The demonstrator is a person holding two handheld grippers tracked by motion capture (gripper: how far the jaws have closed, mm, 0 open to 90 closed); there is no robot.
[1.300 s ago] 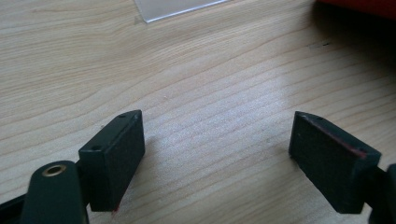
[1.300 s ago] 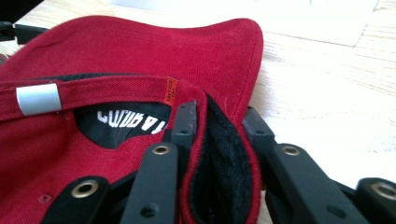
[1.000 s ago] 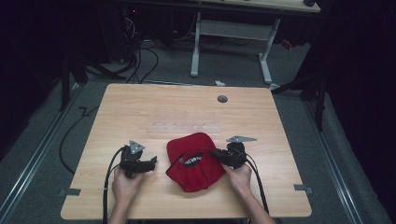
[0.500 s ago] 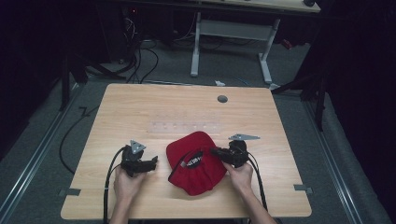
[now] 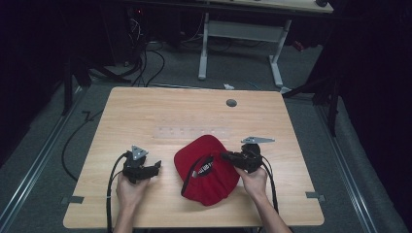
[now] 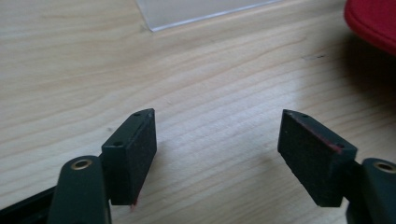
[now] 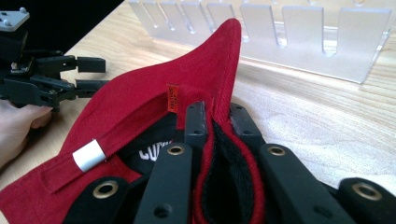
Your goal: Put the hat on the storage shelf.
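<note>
A red cap (image 5: pixel 209 170) lies upside down on the wooden table (image 5: pixel 145 111), near the front middle. My right gripper (image 5: pixel 226 156) is shut on its right rim; in the right gripper view the jaws (image 7: pixel 215 112) pinch the red fabric and black inner band of the cap (image 7: pixel 140 112). My left gripper (image 5: pixel 157 167) rests to the cap's left, apart from it. Its jaws (image 6: pixel 217 121) stand open over bare wood and have just been closing, with nothing between them. The cap's edge (image 6: pixel 373 18) shows at the upper right of the left gripper view.
A clear plastic slotted rack (image 5: pixel 192 132) stands just behind the cap, close to the right gripper (image 7: pixel 299 32). A grey grommet (image 5: pixel 231 103) sits near the far edge. Cables trail from both grippers over the front edge. A desk frame stands beyond the table.
The cap's rim at the right gripper has shifted slightly. The left hand has stayed in place.
</note>
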